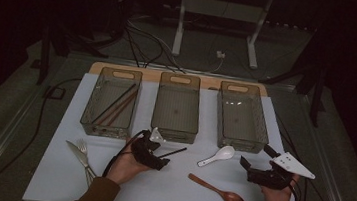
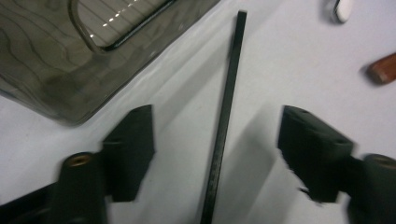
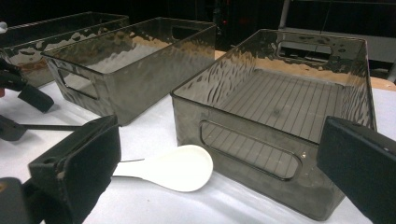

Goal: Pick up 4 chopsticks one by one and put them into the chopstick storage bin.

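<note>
On table (image 1: 167,190): three bins (image 1: 176,108), two spoons (image 1: 217,190), one loose chopstick (image 1: 172,153).

Dim room. A table (image 1: 171,195) under a white cover stands on a grey floor (image 1: 9,113). Behind its far edge, a white metal stand (image 1: 220,14); black and white cables (image 1: 142,41) trail across the floor. Background dark.

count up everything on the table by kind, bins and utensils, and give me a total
Bins: 3
Chopsticks: 3, two of them in the left bin
Spoons: 2, white and wooden
Fork: 1
Knife: 1
Total: 10
</note>
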Demonstrator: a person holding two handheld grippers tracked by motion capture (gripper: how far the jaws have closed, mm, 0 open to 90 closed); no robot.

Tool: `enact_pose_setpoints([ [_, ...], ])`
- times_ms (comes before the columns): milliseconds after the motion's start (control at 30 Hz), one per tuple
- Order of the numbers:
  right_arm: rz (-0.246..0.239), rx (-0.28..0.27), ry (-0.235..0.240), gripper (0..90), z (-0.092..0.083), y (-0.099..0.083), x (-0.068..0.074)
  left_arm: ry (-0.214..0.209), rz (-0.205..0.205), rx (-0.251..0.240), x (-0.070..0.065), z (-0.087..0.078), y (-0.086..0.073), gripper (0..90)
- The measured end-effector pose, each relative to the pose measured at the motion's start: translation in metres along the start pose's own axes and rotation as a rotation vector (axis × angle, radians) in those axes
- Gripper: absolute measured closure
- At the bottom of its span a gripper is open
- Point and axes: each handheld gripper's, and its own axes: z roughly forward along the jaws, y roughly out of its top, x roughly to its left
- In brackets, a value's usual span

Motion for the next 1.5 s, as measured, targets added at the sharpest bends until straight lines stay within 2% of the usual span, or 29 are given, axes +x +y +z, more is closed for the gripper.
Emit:
enact_pose_setpoints([
  [233, -0.001, 0.0, -0.001, 0.2, 0.0, 0.0, 0.0, 0.035, 0.014, 0.007, 0.003, -0.002, 0.0, 50.9],
  [367, -0.001, 0.0, -0.002, 0.2, 0.0, 0.0, 0.0, 0.045, 0.024, 0.009, 0.001, -0.002, 0.0, 54.2],
  [600, -0.002, 0.001, 0.0, 0.2, 0.0, 0.0, 0.0, 0.029, 0.038, 0.014, -0.002, -0.003, 0.0, 66.9],
  [800, 0.0, 0.002, 0.0, 0.2, 0.0, 0.0, 0.0, 0.019, 0.053, 0.031, -0.003, -0.003, 0.002, 84.7],
  [1100, 0.0, 0.005, -0.001, 0.2, 0.0, 0.0, 0.0, 0.017, 0.083, 0.037, -0.004, -0.004, 0.003, 87.6],
  [1300, 0.0, 0.005, -0.001, 0.2, 0.0, 0.0, 0.0, -0.014, 0.111, 0.036, -0.009, -0.004, 0.003, 87.7],
  [1500, 0.001, 0.003, -0.002, 0.2, 0.0, 0.0, 0.0, -0.018, 0.105, 0.016, -0.009, -0.008, 0.004, 87.7],
])
